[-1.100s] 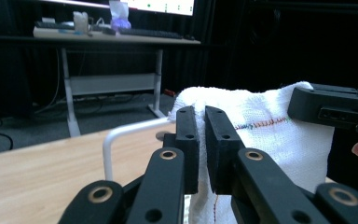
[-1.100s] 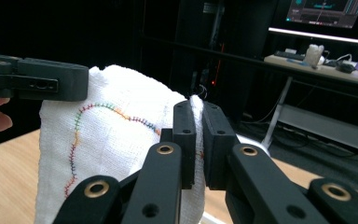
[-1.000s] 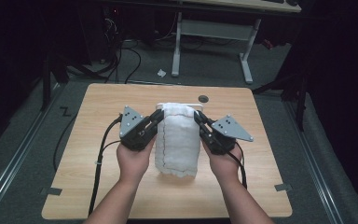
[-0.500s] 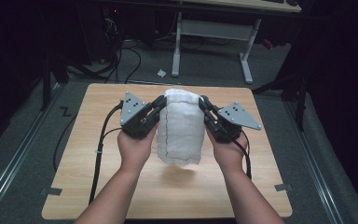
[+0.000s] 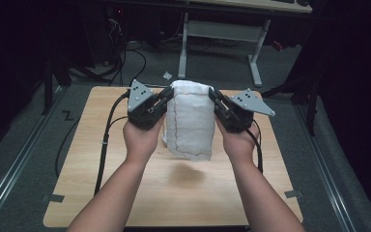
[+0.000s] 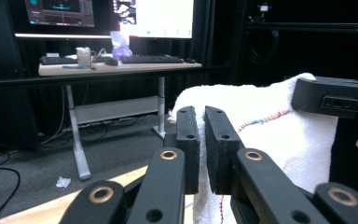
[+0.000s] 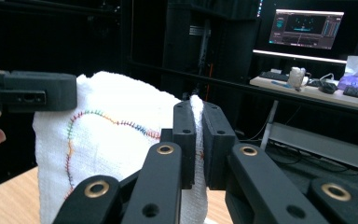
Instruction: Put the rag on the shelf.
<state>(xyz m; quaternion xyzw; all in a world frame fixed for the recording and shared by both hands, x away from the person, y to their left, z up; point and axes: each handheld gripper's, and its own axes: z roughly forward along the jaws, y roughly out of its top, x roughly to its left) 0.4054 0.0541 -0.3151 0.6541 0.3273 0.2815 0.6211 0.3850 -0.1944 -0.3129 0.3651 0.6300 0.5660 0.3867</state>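
While both grippers pinch its top corners, a white towel [image 5: 192, 121] hangs folded above the middle of a wooden table [image 5: 92, 179], its lower edge clear of the surface and a faint shadow beneath it. The left gripper [image 5: 163, 99] sits at centre left of the high view, the right gripper [image 5: 216, 100] at centre right, each held in a hand rising from the bottom edge. The two-corner hold, judging by the drape, appears meant to keep the cloth spread and off the wood for folding or laying flat. In the left gripper view, the jaws stand nearly closed, the towel's edge caught in the narrow gap and the cloth spreading to the right of them. In the right gripper view, the jaws are likewise almost together, a ridge of cloth rising between them and the towel's coloured stitching [image 7: 98, 116] curving off to the left. A desk with monitors stands in the dark background.
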